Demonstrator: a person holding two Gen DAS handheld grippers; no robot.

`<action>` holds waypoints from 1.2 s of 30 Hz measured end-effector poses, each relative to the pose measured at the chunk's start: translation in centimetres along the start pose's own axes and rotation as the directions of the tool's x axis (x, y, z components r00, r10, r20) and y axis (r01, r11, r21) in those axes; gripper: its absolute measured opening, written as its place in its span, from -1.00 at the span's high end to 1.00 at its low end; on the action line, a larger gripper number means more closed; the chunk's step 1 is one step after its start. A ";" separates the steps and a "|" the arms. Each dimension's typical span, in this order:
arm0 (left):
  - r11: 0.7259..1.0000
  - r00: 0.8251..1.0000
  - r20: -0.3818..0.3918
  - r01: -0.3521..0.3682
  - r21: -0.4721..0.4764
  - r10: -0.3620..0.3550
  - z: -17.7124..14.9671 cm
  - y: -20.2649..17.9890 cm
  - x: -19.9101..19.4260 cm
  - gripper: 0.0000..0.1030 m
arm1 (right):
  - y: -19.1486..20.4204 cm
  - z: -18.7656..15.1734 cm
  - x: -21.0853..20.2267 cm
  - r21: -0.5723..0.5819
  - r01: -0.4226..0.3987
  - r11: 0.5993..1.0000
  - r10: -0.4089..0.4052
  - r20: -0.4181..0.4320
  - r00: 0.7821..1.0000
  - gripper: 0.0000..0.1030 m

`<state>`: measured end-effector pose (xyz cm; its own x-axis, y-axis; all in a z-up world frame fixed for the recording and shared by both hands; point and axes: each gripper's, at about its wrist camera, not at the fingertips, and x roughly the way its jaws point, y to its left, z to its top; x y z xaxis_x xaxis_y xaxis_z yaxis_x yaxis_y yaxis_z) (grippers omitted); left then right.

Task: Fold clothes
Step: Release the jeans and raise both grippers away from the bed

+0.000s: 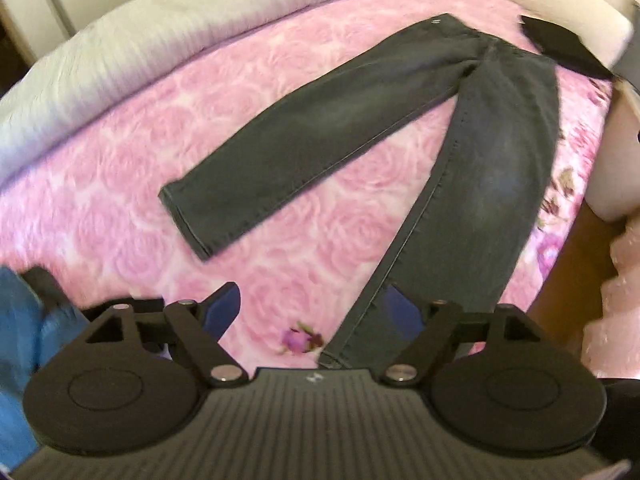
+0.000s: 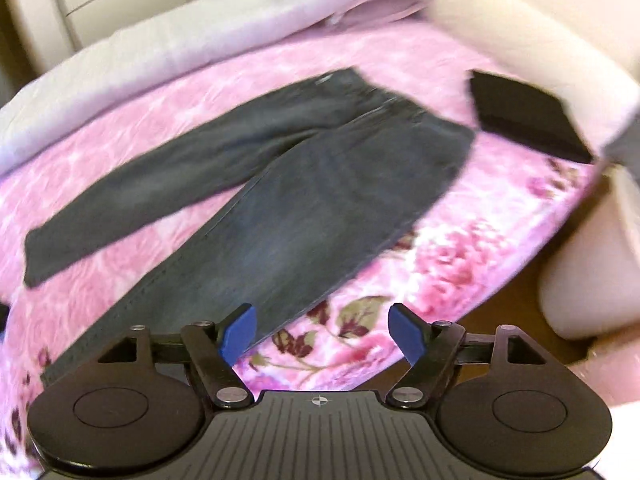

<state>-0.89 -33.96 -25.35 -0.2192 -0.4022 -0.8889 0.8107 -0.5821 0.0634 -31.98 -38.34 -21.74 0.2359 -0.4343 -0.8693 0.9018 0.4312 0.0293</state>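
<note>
One pair of dark grey jeans [image 1: 400,128] is lying flat on the pink rose-pattern bedcover [image 1: 120,168], and the two legs are spreading apart in a V shape. I think they are laid out this way so that one leg can be brought over the other for the first fold; no fold is made yet.

The left gripper [image 1: 312,316] is hovering above the bed with its two blue pads wide apart, and nothing is between them. The hem of one leg is lying just in front of it, below its right pad; the other leg's hem is further ahead and to the left.

The right gripper [image 2: 320,332] is also standing wide open and is holding nothing. The nearer leg is passing under its left pad, and the flowered edge of the bedcover is showing between the pads. The waist of the jeans is far ahead of both tools.

One black folded item [image 2: 524,120] is resting beyond the waist, ahead and to the right, apart from the jeans; probably it is put aside there as finished, but I cannot tell what it is. One pale rolled blanket [image 1: 160,32] is lying along the far side.
</note>
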 end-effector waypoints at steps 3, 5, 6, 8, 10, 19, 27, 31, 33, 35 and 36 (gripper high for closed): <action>0.996 0.999 0.049 0.001 0.088 -0.006 -1.4 1.8 -2.1 -0.50 | 0.2 -2.3 -3.6 0.084 0.071 0.994 -0.076 0.052 0.996 -0.51; 0.990 0.997 0.081 -0.025 0.140 0.014 -2.6 3.1 -3.7 -0.51 | 1.5 -4.6 -6.2 0.144 0.096 0.985 -0.108 0.071 0.992 -0.52; 0.987 0.995 0.099 -0.032 0.158 0.016 -3.3 3.9 -4.7 -0.52 | 2.2 -5.6 -7.2 0.156 0.088 0.984 -0.101 0.076 0.992 -0.53; 0.985 0.993 0.116 -0.030 0.168 0.011 -4.6 5.1 -6.5 -0.54 | 3.8 -7.1 -8.7 0.151 0.093 0.984 -0.105 0.079 0.991 -0.53; 0.987 0.993 0.120 -0.023 0.161 0.004 -5.8 6.4 -8.1 -0.56 | 6.0 -8.4 -10.6 0.138 0.117 0.983 -0.128 0.074 0.989 -0.53; 0.989 0.989 0.134 0.044 0.144 -0.064 -10.2 8.3 -11.3 -0.58 | 14.3 -12.7 -17.2 0.025 0.195 0.980 -0.197 0.108 0.974 -0.54; 0.984 0.990 0.114 0.069 0.165 -0.088 -12.1 8.5 -11.4 -0.58 | 18.1 -16.1 -18.6 -0.139 0.220 0.965 -0.204 0.120 0.971 -0.55; 0.985 0.989 0.121 0.066 0.159 -0.086 -12.5 9.0 -11.8 -0.58 | 19.4 -18.1 -17.4 -0.180 0.189 0.965 -0.176 0.087 0.980 -0.55; 0.986 0.990 0.121 0.055 0.159 -0.075 -12.8 9.1 -12.0 -0.58 | 19.5 -19.0 -16.6 -0.183 0.174 0.968 -0.165 0.063 0.984 -0.55; 0.987 0.992 0.111 0.046 0.157 -0.064 -13.1 9.6 -12.1 -0.58 | 19.7 -20.0 -15.7 -0.185 0.153 0.971 -0.150 0.032 0.988 -0.55; 0.987 0.993 0.104 0.042 0.157 -0.059 -13.3 9.7 -12.1 -0.59 | 19.9 -20.4 -15.4 -0.188 0.139 0.972 -0.139 0.016 0.990 -0.55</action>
<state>16.86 -25.29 -20.03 -0.3217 -0.4388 -0.8390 0.7055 -0.7021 0.0968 -25.08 -6.97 -17.86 0.1140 -0.5022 -0.8572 0.8416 0.5073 -0.1853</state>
